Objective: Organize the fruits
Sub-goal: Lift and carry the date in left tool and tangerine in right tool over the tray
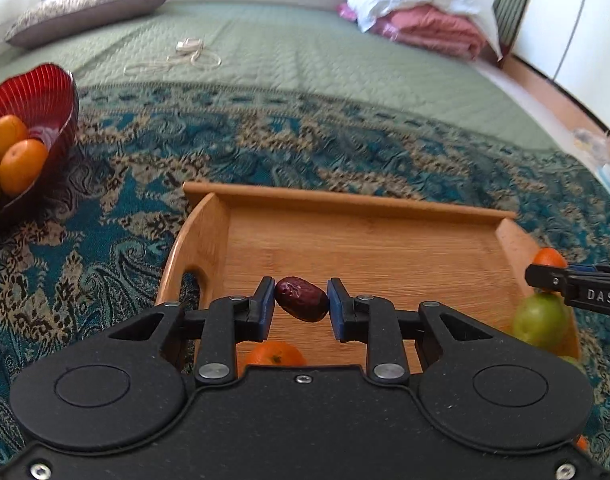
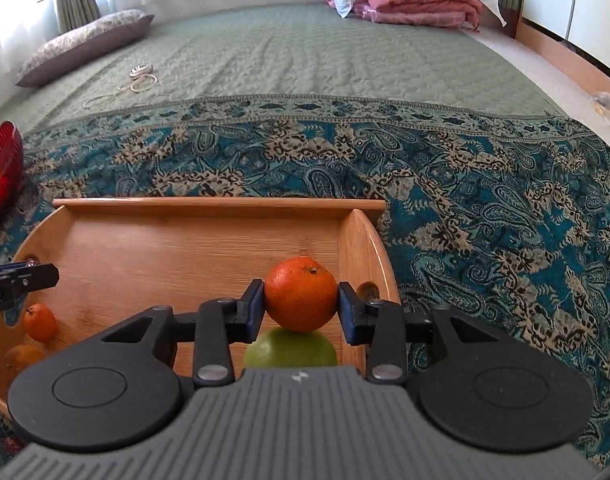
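My left gripper (image 1: 301, 300) is shut on a dark red jujube (image 1: 301, 299) and holds it above the wooden tray (image 1: 345, 204). My right gripper (image 2: 301, 300) is shut on an orange tangerine (image 2: 301, 298) above a green fruit (image 2: 291, 348) near the tray's right wall (image 2: 361, 248). In the left wrist view the right gripper's fingers (image 1: 549, 278) show at the right edge with the tangerine (image 1: 549, 258) and green fruit (image 1: 539, 322). Another tangerine (image 1: 275, 354) lies in the tray below my left gripper. A red glass bowl (image 1: 45, 88) at the left holds two oranges (image 1: 23, 164) and a yellow-green fruit.
The tray sits on a teal paisley cloth (image 2: 485, 208) over a green quilted bed (image 2: 305, 52). Two small tangerines (image 2: 39, 322) lie at the tray's left. A cushion (image 1: 89, 8), a cable (image 1: 185, 58) and folded bedding (image 2: 417, 0) lie farther back.
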Demonstrator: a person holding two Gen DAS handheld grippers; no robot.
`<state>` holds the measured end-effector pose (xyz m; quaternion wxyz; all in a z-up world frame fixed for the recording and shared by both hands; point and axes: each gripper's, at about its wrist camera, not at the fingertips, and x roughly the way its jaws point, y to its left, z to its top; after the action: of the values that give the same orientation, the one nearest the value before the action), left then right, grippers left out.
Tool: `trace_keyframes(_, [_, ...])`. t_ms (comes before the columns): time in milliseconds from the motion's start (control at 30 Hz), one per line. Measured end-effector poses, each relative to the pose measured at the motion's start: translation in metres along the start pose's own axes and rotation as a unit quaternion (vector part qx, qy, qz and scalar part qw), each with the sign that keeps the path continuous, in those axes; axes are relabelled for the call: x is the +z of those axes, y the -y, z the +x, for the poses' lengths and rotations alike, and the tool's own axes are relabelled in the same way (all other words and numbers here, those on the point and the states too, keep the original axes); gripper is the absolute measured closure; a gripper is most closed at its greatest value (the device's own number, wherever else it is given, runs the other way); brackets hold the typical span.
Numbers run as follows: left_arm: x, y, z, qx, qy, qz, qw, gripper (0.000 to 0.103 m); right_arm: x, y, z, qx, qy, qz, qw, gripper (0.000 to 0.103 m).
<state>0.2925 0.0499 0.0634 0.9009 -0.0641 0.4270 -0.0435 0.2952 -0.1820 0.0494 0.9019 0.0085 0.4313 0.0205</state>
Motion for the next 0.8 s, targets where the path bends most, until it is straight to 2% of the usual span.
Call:
trace_keyframes(400, [0.009,-0.007,0.027,0.017,-0.035,-0.013,0.9992,0.077,0.002,0.002,0.023,-0.004,-0.025,0.012,1.0,0.061])
trace_keyframes(800, [0.004,-0.005,0.034,0.025,-0.036,-0.008,0.999,0.077,0.0,0.005,0.032,0.001,-0.032,0.027,0.999,0.061])
